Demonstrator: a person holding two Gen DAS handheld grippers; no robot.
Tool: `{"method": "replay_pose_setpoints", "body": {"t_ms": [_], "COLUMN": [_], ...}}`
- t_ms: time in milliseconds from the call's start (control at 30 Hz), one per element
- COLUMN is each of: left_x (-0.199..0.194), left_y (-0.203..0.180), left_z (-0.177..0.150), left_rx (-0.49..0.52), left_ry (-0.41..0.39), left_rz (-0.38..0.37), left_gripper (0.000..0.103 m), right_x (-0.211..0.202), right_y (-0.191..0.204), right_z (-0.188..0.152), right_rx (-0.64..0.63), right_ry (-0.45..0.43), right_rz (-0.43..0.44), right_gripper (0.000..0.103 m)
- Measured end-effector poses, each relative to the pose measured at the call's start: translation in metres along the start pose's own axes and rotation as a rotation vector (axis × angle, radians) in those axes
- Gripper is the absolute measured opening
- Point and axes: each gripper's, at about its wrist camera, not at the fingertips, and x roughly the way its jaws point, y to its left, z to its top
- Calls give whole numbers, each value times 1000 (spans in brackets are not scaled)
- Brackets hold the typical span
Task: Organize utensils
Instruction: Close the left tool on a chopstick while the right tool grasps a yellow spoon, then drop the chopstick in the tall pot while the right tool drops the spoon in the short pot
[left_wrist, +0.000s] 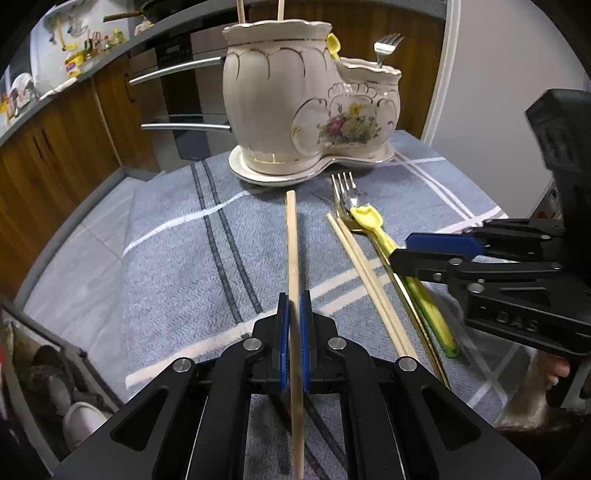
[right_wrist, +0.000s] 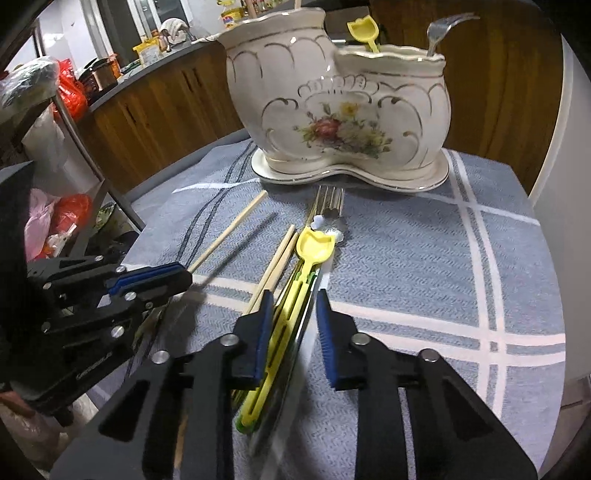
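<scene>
A cream ceramic utensil holder (left_wrist: 295, 107) (right_wrist: 332, 107) with two compartments stands at the back of the table. Its tall part holds chopsticks; its low part holds a yellow spoon (right_wrist: 364, 31) and a fork (left_wrist: 386, 46). My left gripper (left_wrist: 294, 314) (right_wrist: 177, 275) is shut on one wooden chopstick (left_wrist: 292, 240) (right_wrist: 229, 232), held just above the cloth. My right gripper (right_wrist: 293, 314) (left_wrist: 400, 247) is open, its fingers on either side of a yellow spoon (right_wrist: 314, 245) (left_wrist: 369, 218) lying on a fork (right_wrist: 328, 206) (left_wrist: 343, 192). Two more chopsticks (left_wrist: 365, 273) (right_wrist: 279, 262) lie beside them.
A blue-grey striped cloth (left_wrist: 177, 258) (right_wrist: 443, 258) covers the table. Wooden cabinets (left_wrist: 55, 155) and an oven with metal handles (left_wrist: 177, 70) stand behind. A rack with bags (right_wrist: 62, 218) is at the left of the right wrist view.
</scene>
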Motion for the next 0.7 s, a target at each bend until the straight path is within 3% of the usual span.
{"method": "replay_pose_setpoints", "body": {"t_ms": [200, 300, 367, 500, 700], "left_x": [-5, -8, -9, -10, -18], "left_y": [2, 3, 4, 5, 7], "left_z": [0, 0, 0, 0, 2], "left_rx": [-10, -16, -16, -22, -36], "left_ry": [-21, -29, -32, -35, -67], "left_rz": [-22, -24, -22, -19, -28], "left_gripper": [6, 6, 6, 6, 6], "right_x": [8, 6, 3, -2, -32], "right_y": [4, 7, 7, 8, 2], "right_z": [3, 3, 1, -2, -2], "right_rx": [16, 14, 7, 2, 6], "right_ry": [32, 28, 21, 11, -87], "right_rz": [11, 2, 9, 13, 35], "right_gripper": [22, 18, 10, 9, 9]}}
